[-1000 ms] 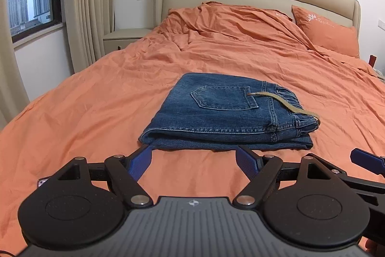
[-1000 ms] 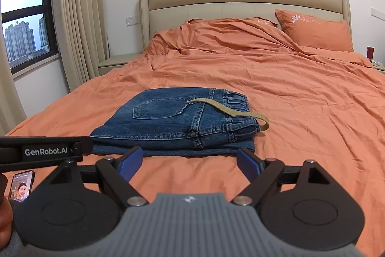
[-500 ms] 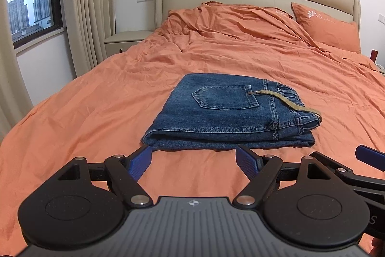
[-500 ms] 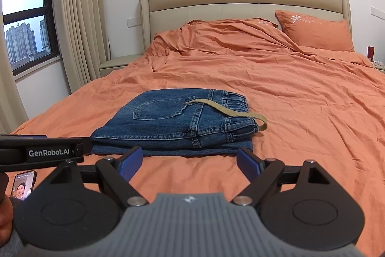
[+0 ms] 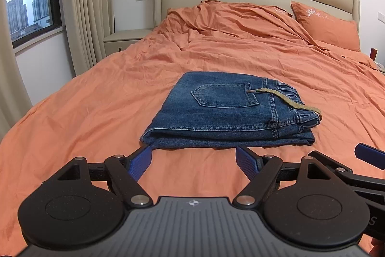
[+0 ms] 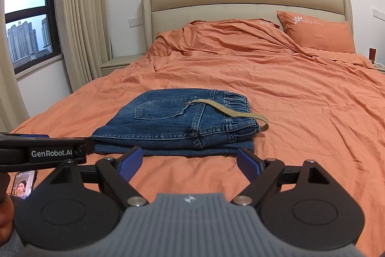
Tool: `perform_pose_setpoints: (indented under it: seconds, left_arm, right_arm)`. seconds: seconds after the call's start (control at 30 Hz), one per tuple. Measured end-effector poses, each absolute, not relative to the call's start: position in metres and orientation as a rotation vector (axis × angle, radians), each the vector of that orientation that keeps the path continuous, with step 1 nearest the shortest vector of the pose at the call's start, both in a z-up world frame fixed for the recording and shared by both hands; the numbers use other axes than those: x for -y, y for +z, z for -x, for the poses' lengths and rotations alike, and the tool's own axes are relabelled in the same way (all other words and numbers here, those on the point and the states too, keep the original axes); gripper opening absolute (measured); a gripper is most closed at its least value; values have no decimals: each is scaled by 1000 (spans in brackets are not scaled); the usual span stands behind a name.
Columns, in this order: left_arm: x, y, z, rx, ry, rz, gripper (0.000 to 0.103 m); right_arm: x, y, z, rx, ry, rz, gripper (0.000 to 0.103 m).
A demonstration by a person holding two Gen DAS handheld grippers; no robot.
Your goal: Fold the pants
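Jeans (image 5: 228, 112) lie folded in a flat stack mid-bed on the orange sheet (image 5: 96, 100), waistband and tan drawstring (image 5: 291, 101) at the right end. Left gripper (image 5: 193, 160) and right gripper (image 6: 190, 160) both spread wide, holding nothing, just near of the stack's near edge, not touching it

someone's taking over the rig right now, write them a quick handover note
Left gripper: open, holding nothing, just short of the jeans' near edge.
Right gripper: open, holding nothing, also just short of that edge.
Jeans: folded into a compact stack on the orange bed, back pocket on top, waistband to the right, tan drawstring trailing over the waistband.
Done: the folding looks finished.
Left: probably nothing; at most tuck the drawstring in and square up the stack.
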State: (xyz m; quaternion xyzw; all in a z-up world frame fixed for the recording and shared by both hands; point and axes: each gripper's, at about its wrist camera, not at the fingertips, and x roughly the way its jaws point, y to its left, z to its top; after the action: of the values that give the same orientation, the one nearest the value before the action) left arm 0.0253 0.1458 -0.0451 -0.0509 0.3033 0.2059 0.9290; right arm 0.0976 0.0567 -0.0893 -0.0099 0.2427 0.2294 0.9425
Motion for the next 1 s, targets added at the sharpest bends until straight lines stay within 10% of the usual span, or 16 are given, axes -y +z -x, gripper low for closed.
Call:
perform_pose_setpoints:
  seconds: [1.0]
  left_arm:
    - [-146, -45, -26, -624, 421, 101, 93]
  right_arm:
    - [-55, -88, -98, -501, 470, 16, 82]
